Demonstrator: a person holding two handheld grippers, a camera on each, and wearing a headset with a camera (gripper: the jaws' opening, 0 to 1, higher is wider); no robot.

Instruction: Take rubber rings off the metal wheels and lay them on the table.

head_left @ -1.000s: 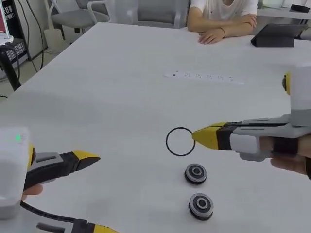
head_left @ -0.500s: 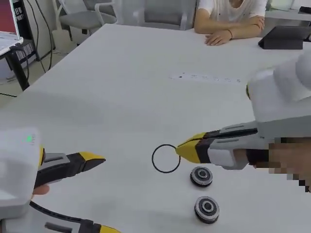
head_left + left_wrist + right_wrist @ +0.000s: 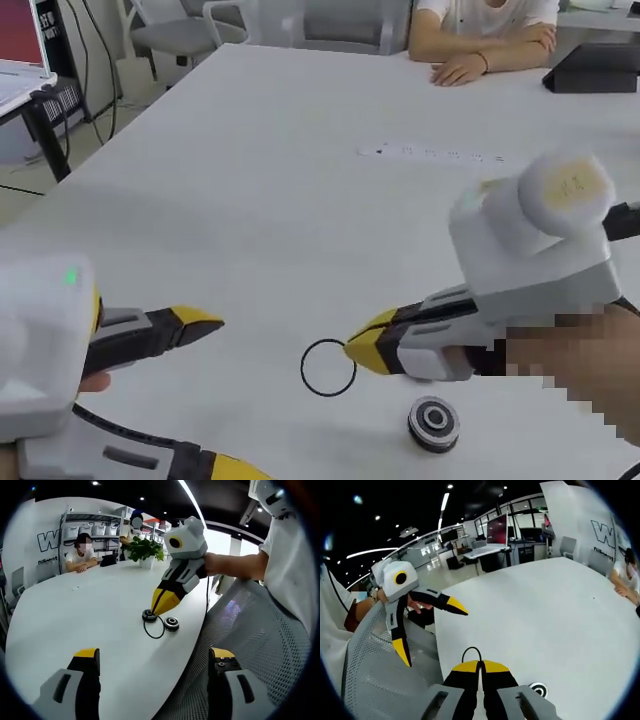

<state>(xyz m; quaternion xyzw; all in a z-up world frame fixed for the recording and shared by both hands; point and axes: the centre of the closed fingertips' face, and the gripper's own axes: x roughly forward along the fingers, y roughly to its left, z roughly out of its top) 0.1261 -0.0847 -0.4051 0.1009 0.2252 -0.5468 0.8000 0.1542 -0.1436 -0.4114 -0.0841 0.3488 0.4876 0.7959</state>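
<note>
– Tongs nearest the camera: state?
– Wide. The left tongs [image 3: 230,398] sit low left in the head view, yellow tips far apart, nothing between them. The left gripper view agrees.
– And the other pair?
– The right tongs [image 3: 350,351] are closed, tips pinched on the rubber ring [image 3: 302,368]. In the right gripper view the jaws meet and a black loop sticks out just ahead of them.
– Ring on the desk [image 3: 250,200] or lifted?
– Cannot tell. It is free of any wheel and lies to the left of the tips, towards the near edge.
– Wheels?
– One metal wheel [image 3: 434,420] lies flat, nearer than the ring and to its right, not touching it; dark band round the rim. The left gripper view gives a second wheel [image 3: 148,615] just beside the first, close behind the ring and the yellow tips.
– Further out?
– A white power strip [image 3: 430,154] lies mid-desk. At the far end a person [image 3: 470,20] sits with forearms resting on the desk, a dark flat case [image 3: 590,70] beside them. Grey chairs [image 3: 180,35] stand past the far corner.
</note>
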